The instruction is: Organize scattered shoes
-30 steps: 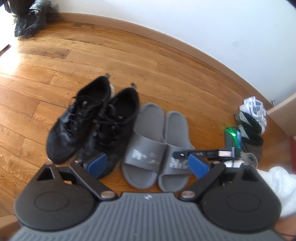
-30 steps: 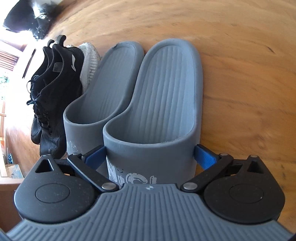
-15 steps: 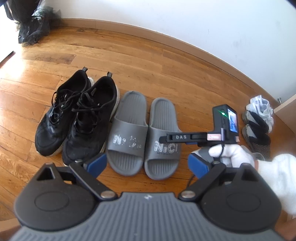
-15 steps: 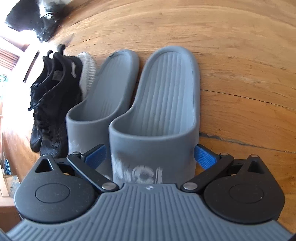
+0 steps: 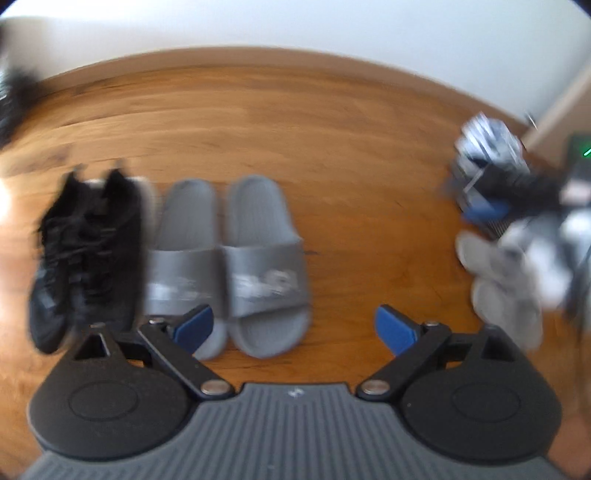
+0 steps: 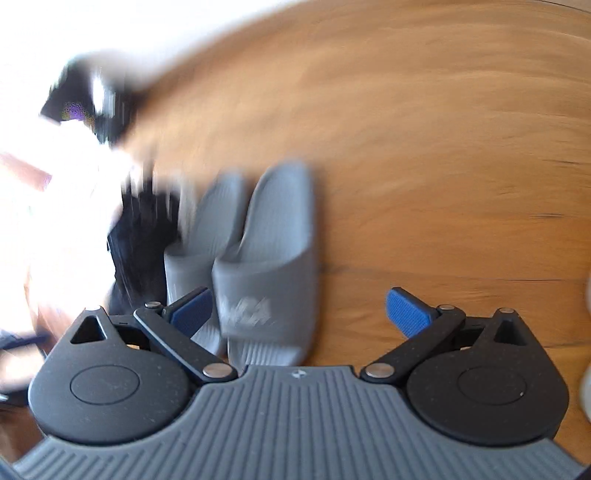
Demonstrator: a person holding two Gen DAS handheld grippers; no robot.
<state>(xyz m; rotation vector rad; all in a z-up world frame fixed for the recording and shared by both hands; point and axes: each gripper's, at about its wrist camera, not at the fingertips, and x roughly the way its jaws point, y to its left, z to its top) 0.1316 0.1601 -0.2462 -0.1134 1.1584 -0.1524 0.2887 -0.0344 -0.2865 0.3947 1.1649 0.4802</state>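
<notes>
Matte grey rubber slides [image 5: 229,258] carry blurred white lettering on their straps; laced fabric sneakers [image 5: 85,254] are solid black; the plank wooden floor [image 5: 351,155] is warm honey-brown.

- From my left wrist view, the pair of grey rubber slides [image 5: 229,254] lies side by side on the wooden plank floor [image 5: 332,129].
- The pair of black lace-up sneakers [image 5: 86,251] sits just left of the slides, touching them.
- A blurred heap of pale shoes [image 5: 498,266] lies well right of the slides.
- The white wall [image 5: 295,22] stands behind the slides.
</notes>
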